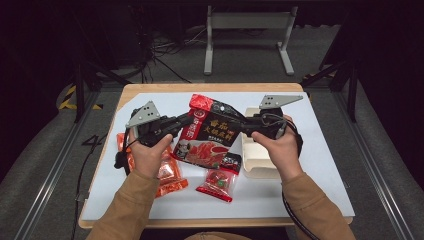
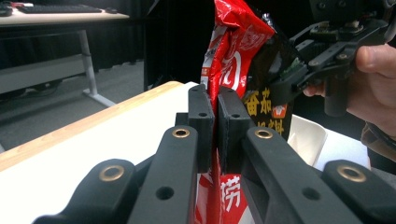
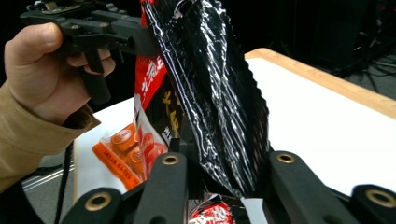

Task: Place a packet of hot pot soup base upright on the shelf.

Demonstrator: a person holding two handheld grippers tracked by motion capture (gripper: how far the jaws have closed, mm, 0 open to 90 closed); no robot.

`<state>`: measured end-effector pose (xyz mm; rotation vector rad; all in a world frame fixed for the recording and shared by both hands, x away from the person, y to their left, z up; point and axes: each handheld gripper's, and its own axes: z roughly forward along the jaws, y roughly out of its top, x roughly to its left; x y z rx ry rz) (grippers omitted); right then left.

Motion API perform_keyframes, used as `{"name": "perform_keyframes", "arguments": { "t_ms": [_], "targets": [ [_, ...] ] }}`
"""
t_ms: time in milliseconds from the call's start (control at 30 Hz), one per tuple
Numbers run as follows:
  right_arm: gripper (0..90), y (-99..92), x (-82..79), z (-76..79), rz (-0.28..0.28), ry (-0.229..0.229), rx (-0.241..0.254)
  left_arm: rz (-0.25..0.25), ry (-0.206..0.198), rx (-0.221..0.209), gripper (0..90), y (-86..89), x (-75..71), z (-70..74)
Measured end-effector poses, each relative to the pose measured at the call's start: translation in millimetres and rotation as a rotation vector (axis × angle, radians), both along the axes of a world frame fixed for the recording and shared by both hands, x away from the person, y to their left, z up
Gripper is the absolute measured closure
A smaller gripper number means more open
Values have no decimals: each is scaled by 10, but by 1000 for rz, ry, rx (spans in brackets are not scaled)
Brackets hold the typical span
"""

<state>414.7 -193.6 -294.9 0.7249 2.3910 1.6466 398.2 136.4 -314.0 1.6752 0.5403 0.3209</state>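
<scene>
Above the table's (image 1: 320, 165) middle I hold the sauce pouch (image 1: 210, 132) lifted, long axis upright and tilted; my left gripper (image 2: 217, 116) pinches its red left edge, my right gripper (image 3: 219, 186) straddles its black right edge, pads seemingly gripping

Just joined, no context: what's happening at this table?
A person holds a red-and-black sauce packet up off the table between two grippers. The left gripper is shut on its left edge; the right gripper has the packet's other side between its fingers. An orange packet, a small red packet and a white tray lie below.
</scene>
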Motion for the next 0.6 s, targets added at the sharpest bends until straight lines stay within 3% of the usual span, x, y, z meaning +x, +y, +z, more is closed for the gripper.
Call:
{"name": "perform_keyframes", "arguments": {
  "t_ms": [267,500,600],
  "targets": [
    [794,1,5,55,-27,-7,8,-8,21,-4,840,13,1,2],
    [803,4,13,118,-38,-10,10,-30,45,-41,803,50,12,17],
    [805,4,29,191,-47,-24,-4,-17,47,-42,698,83,2,36]
  ]
}}
